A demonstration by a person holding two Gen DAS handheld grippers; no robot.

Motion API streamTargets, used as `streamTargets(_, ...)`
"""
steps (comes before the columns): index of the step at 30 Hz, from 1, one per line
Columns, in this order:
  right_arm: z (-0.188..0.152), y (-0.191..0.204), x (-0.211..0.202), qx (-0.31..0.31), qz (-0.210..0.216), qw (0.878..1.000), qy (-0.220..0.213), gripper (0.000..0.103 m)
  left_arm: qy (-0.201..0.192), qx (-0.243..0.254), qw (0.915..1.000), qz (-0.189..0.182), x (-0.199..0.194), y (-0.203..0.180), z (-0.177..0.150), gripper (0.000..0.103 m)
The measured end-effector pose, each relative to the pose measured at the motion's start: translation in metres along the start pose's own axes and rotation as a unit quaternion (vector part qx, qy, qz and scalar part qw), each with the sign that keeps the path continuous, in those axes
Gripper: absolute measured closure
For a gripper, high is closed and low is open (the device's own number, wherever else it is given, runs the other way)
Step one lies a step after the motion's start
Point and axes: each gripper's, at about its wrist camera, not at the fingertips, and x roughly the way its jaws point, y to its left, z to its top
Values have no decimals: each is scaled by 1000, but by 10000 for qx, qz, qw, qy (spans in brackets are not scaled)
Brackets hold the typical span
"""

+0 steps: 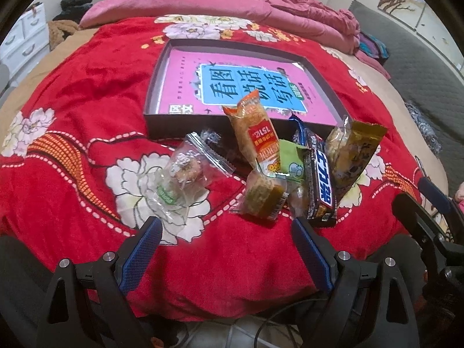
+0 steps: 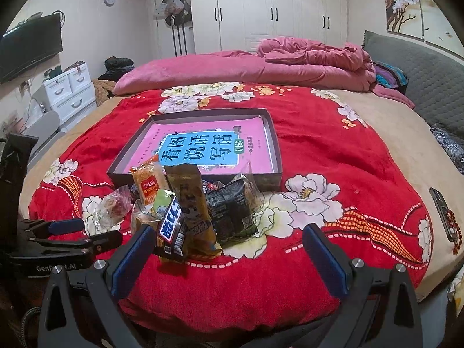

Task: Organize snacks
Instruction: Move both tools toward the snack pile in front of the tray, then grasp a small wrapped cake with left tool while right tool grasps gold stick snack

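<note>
A pile of wrapped snacks lies on the red floral blanket (image 1: pixel 87 87) in front of a shallow dark box (image 1: pixel 322 87) holding a pink book (image 1: pixel 185 72). In the pile are a clear-wrapped pastry (image 1: pixel 185 171), an orange-wrapped cake (image 1: pixel 255 133), a dark Snickers-type bar (image 1: pixel 322 185) and a yellow-brown pack (image 1: pixel 353 150). A black pack (image 2: pixel 232 208) shows in the right wrist view. My left gripper (image 1: pixel 226 232) is open just short of the pile. My right gripper (image 2: pixel 229 240) is open too, with its left finger beside the bar (image 2: pixel 171 226).
Pink bedding (image 2: pixel 261 63) is heaped at the far side of the bed. A grey headboard (image 2: pixel 420 69) runs along the right. A phone with beads (image 2: pixel 443 214) lies at the right edge. White drawers (image 2: pixel 69 92) and a TV (image 2: pixel 29 49) stand on the left.
</note>
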Motion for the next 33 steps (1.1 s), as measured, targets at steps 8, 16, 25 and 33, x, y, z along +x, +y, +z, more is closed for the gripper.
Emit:
streamTargets(8, 3, 5, 13, -82, 56, 9999, 71, 1, 48, 99, 9999, -63, 9, -3, 3, 23)
streamTargets(16, 11, 5, 22, -105, 107, 9999, 54, 9, 250, 327, 9991, -82, 24, -12, 6, 33)
streamTargets(25, 21, 21, 34, -383, 289, 9988, 60, 31, 340, 353, 9987, -121, 34, -17, 9, 33)
streamTargets(33, 26, 32, 47, -596, 420, 9971, 195, 56, 336, 252, 9990, -166, 41, -13, 12, 33)
